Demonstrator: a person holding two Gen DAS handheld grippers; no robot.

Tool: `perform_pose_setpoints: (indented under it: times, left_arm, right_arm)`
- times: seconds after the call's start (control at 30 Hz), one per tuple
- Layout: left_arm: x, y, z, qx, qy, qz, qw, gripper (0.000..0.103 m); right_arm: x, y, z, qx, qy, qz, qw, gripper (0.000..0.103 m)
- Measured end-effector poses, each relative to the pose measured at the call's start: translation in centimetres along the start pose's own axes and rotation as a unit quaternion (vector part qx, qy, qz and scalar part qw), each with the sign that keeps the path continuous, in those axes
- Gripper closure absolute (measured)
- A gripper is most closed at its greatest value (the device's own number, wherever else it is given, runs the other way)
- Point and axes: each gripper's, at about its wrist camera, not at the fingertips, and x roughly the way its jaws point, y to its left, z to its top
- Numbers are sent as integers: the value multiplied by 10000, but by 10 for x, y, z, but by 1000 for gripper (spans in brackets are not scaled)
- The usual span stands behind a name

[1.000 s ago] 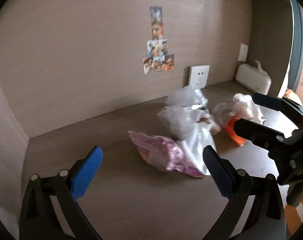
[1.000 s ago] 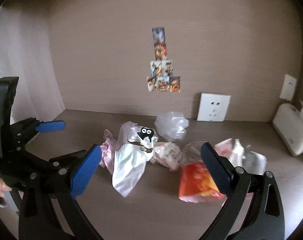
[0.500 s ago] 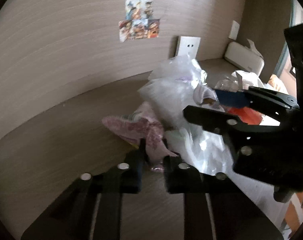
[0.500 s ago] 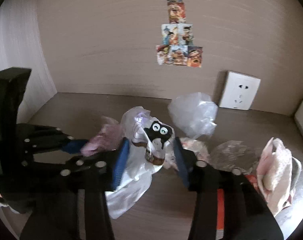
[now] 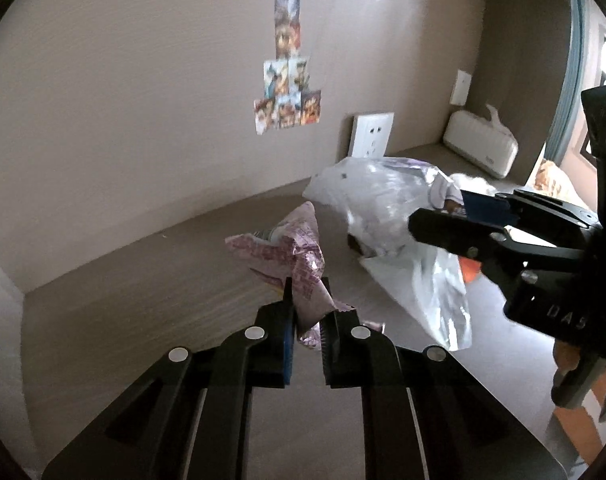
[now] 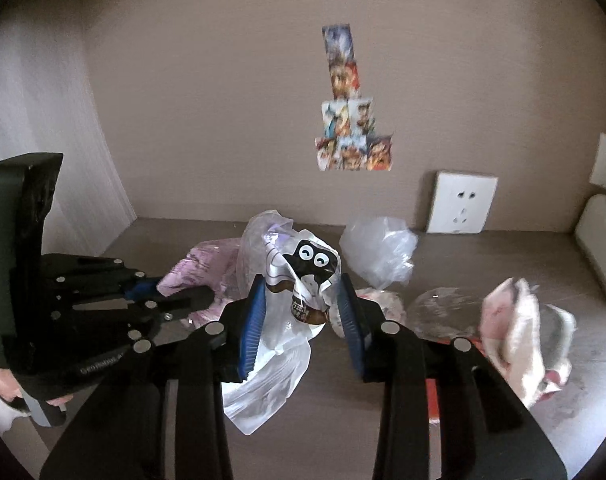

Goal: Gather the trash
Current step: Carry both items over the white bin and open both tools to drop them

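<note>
My left gripper [image 5: 306, 312] is shut on a crumpled pink snack wrapper [image 5: 295, 256] and holds it just above the brown desk [image 5: 143, 300]. My right gripper [image 6: 299, 312] is closed around a white plastic bag with a black cartoon-eyed wrapper [image 6: 307, 276] and lifts it; the bag [image 5: 387, 216] hangs down beside the pink wrapper. The right gripper shows in the left wrist view [image 5: 463, 224], the left gripper in the right wrist view [image 6: 175, 296]. More trash lies on the desk: a clear bag [image 6: 379, 248], an orange packet [image 6: 435, 376] and crumpled tissue [image 6: 519, 332].
A wall with stickers [image 6: 351, 120] and a white socket [image 6: 461, 202] stands behind the desk. A white tissue box [image 5: 481, 144] sits at the back right corner. A side wall [image 6: 43, 120] closes the left end.
Both grippers went from wide open to closed. The left took the pink wrapper, the right took the white bag. Both pieces have risen off the desk.
</note>
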Motion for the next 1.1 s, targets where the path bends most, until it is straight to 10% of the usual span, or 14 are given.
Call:
perform_pose_setpoints:
  times: [0.23,0.53,1.1]
  left_arm:
    - [-47,-39,11,351,-250,7,9991,93]
    - [-69,-160,24,1179,-366,-907,9882,93]
    - [2,-431,-56,2810,708,-2783,9157,93]
  right_arm:
    - [-74,-9,0,40,-374,-305,9988,66]
    - [-180,-56,-42,527,-530,-1186,9901,66]
    - [-319,-182,-224,2475,157,-2835,9263,66]
